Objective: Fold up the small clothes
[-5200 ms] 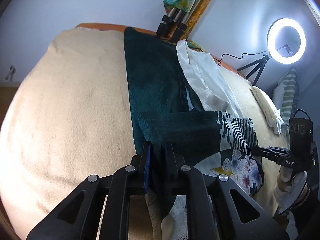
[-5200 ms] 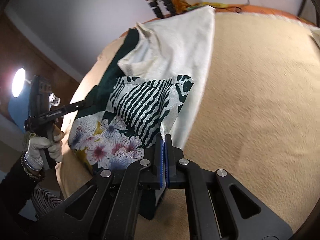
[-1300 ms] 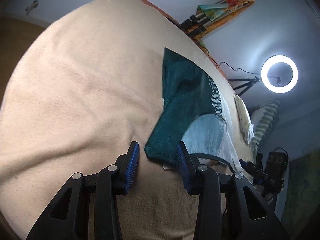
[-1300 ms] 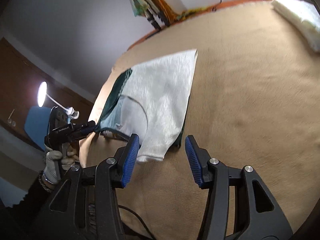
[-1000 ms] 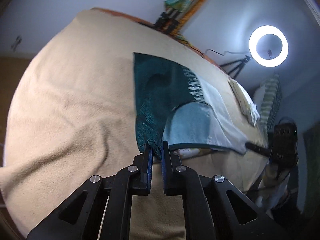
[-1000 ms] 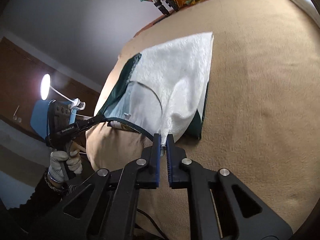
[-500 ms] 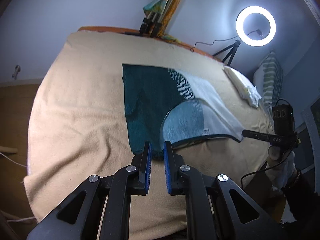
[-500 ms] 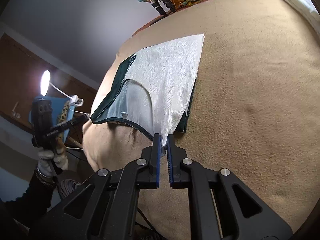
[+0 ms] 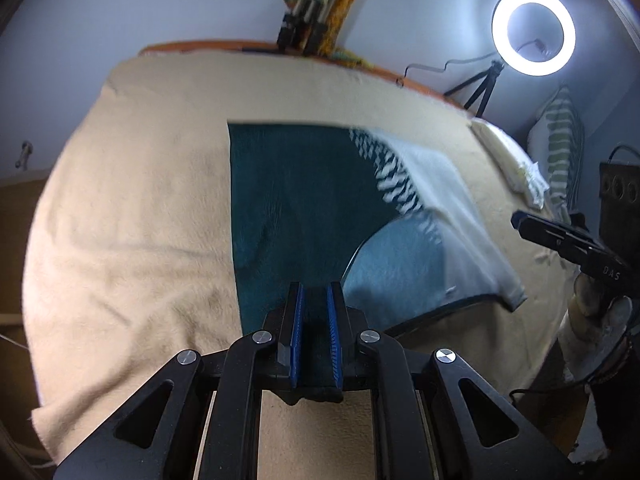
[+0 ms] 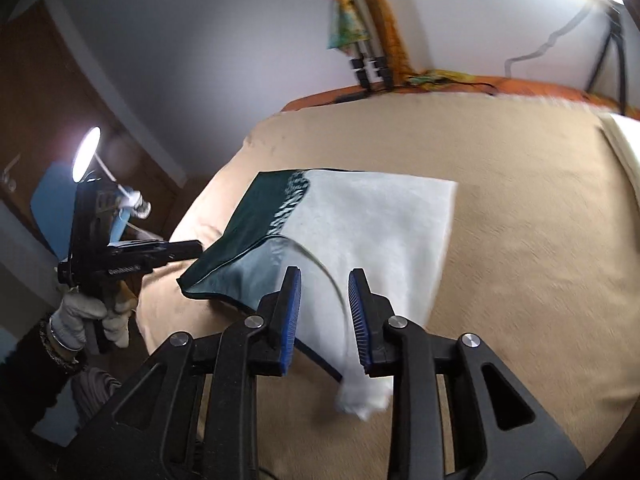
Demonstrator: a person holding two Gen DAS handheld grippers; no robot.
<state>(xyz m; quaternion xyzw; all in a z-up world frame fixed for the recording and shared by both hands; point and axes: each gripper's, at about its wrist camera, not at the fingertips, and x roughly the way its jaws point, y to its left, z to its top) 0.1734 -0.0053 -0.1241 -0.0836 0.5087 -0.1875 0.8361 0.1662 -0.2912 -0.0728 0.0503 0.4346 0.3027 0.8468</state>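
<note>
Right gripper [image 10: 325, 316] just opening, white corner of the folded teal-and-white fabric garment [image 10: 360, 232] loose between unpressing pads. Left gripper [image 9: 315, 332] clamped on teal hem at six o'clock on beige blanket [image 9: 132, 208]. Probably more folds left.

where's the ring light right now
In the left wrist view the ring light glows at upper right on its small tripod, beyond the far edge of the beige blanket, above the striped pillow.
</note>
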